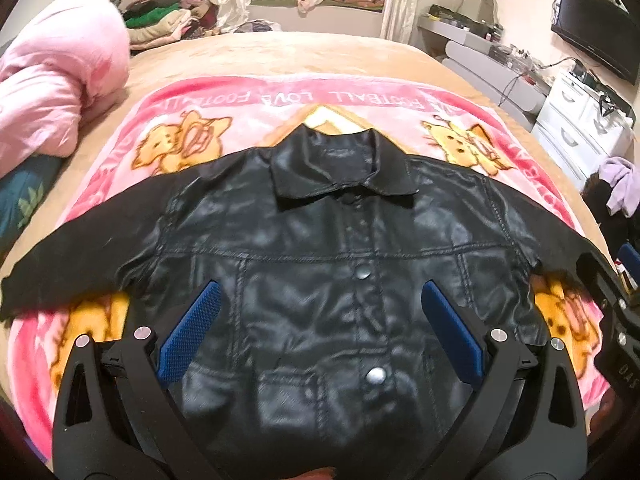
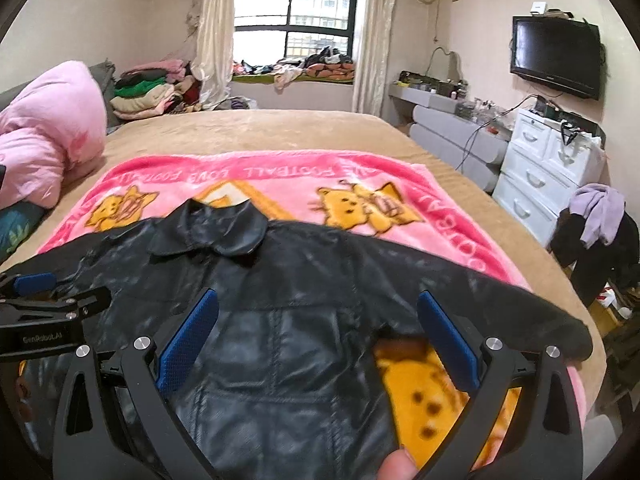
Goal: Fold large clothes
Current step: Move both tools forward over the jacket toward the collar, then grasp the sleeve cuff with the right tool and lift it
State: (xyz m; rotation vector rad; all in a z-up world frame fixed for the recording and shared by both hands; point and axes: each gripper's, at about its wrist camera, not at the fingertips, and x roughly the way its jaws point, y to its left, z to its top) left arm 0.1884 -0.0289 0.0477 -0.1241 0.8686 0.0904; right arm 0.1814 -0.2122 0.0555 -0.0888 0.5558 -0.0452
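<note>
A black leather jacket (image 1: 320,240) lies front up and spread flat on a pink cartoon blanket (image 1: 224,104), collar away from me, both sleeves stretched out to the sides. My left gripper (image 1: 318,300) hovers open over the jacket's lower front, blue pads wide apart with nothing between them. My right gripper (image 2: 318,312) is open too, above the jacket (image 2: 248,288) near its right side and right sleeve (image 2: 500,304). The left gripper (image 2: 52,292) shows at the left edge of the right wrist view. A fingertip (image 2: 396,466) shows at the bottom.
The blanket (image 2: 400,168) lies on a tan bed (image 2: 280,128). A pink duvet (image 1: 52,80) is bunched at the left. Folded clothes (image 2: 148,92) are stacked behind it. White drawers (image 2: 536,168), a wall TV (image 2: 556,56) and a chair with clothes (image 2: 596,232) stand to the right.
</note>
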